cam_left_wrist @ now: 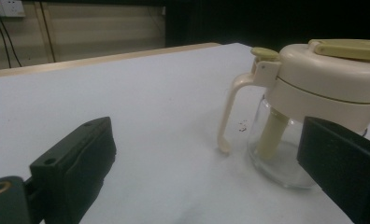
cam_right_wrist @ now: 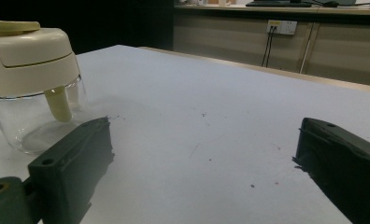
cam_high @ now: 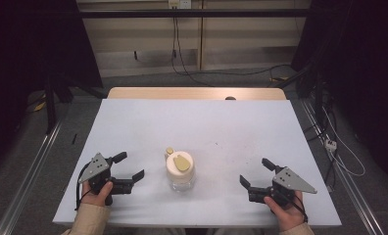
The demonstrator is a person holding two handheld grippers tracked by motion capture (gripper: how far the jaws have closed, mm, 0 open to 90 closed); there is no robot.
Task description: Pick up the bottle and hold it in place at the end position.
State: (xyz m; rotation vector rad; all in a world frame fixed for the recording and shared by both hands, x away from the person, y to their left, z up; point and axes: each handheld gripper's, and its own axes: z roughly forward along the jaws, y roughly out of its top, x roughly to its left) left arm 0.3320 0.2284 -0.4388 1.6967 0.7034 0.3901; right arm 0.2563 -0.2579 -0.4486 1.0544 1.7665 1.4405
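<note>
Between both grippers on bench (cam_high: 133, 122): glass jar (cam_high: 181, 171), upright, handle facing away. Left gripper (cam_high: 131, 169) nearer than right gripper (cam_high: 255, 174); both jaws wide apart, holding nothing.

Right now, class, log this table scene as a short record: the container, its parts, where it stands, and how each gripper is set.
container: glass jar with cream lid, upright
handle: curved cream handle, its tip down near the sheet
inside: cream tube reaching down from the lid
surface: white table sheet, jar near its front middle
left gripper: jaws open, beside the jar, not touching
right gripper: jaws open, apart from the jar
held: nothing
</note>
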